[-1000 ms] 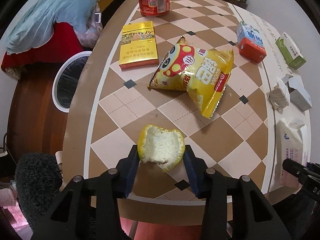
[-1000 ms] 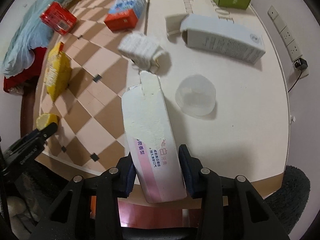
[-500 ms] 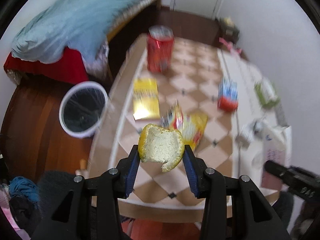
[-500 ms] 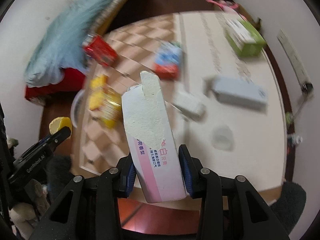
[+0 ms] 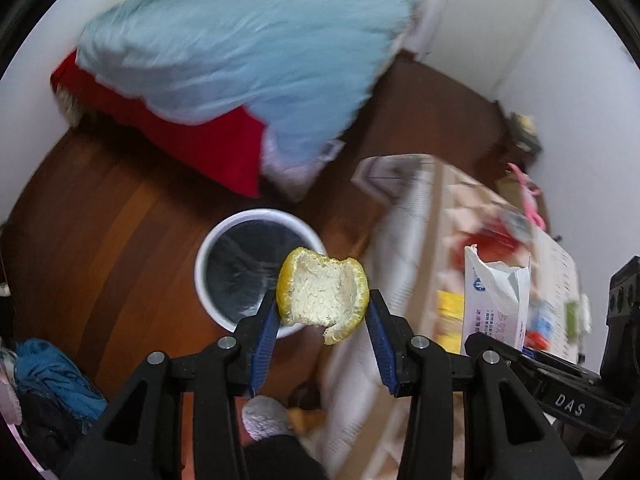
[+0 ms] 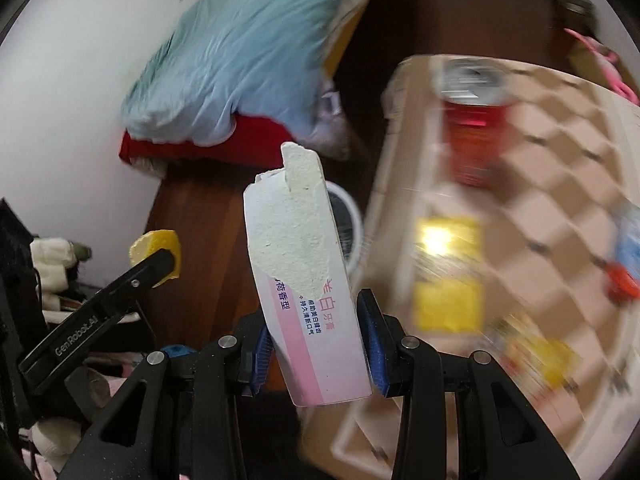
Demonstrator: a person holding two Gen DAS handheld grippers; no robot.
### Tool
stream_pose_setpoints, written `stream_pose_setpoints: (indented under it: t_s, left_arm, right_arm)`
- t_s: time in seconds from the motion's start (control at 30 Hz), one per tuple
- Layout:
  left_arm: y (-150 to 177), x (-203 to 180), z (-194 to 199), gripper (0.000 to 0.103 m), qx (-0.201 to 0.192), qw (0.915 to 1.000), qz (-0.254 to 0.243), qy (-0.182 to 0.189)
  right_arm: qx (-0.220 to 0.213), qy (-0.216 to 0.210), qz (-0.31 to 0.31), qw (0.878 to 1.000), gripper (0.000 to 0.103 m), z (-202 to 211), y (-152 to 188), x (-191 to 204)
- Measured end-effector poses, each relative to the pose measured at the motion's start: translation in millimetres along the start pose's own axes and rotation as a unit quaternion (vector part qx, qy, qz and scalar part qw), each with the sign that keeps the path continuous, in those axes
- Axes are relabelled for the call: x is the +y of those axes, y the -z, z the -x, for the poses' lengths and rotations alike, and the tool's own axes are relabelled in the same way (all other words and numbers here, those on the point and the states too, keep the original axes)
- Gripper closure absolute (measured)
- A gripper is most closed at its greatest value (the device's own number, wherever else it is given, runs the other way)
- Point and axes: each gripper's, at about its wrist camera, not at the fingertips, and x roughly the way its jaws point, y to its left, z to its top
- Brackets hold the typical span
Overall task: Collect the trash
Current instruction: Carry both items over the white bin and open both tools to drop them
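Two items held, one per claw. My left gripper (image 5: 323,316) is clenched on an orange peel (image 5: 322,299), pith facing the camera, above the rim of a white trash bin (image 5: 208,248) with a dark liner on the wooden floor (image 5: 100,220). My right gripper (image 6: 316,344) grips a torn white-and-pink toothpaste box (image 6: 308,292), upright and slightly tilted. Blurred beside both: checkered table (image 6: 560,140) with a red can (image 6: 476,128). Blue bedding (image 5: 240,48) lies behind.
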Motion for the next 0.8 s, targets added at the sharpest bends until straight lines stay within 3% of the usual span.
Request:
stream_pose_setpoints:
  t_s: [0.1,0.3,0.43,0.5,0.53,0.6,0.67,0.8]
  left_arm:
    - [-24.2,42.6,-51.4,0.063,0.038,0.9987,0.033,0.009]
    - [-54.3,87.1,-136.2,0.063,0.111,0.9889,0.083,0.053]
    - [-63.9,103.3,-166.9,0.059,0.144,0.9804,0.111,0.075]
    - [-67.3,113.1,-169.7,0.05,0.143,0.98,0.121,0.068]
    - [-68.7,117.6,-169.4,0.048,0.139,0.9804,0.124,0.065]
    - [-67.3,126.8,-162.8,0.017,0.12,0.9814,0.135,0.064]
    - [-64.7,137.2,-152.7,0.008,0.099,0.9846,0.136,0.048]
    - [-54.0,139.0,-137.3,0.002,0.073,0.9915,0.1,-0.039]
  right_arm:
    - [0.031,0.01,0.012,0.999,0.062,-65.2,-24.6,22.3]
    - [0.077,0.029,0.004,0.997,0.062,-170.6,-61.7,32.7]
    - [0.095,0.032,-0.008,0.995,0.061,-216.7,-78.8,30.3]
    - [0.104,0.031,-0.013,0.994,0.06,-234.2,-85.1,28.1]
    - [0.107,0.025,-0.016,0.994,0.057,-240.9,-88.0,27.2]
    - [0.117,0.023,-0.019,0.993,0.022,-249.4,-89.6,25.8]
    - [0.114,0.03,-0.019,0.993,0.008,-252.3,-88.8,22.9]
    - [0.104,0.052,0.019,0.993,0.008,-244.3,-78.9,34.9]
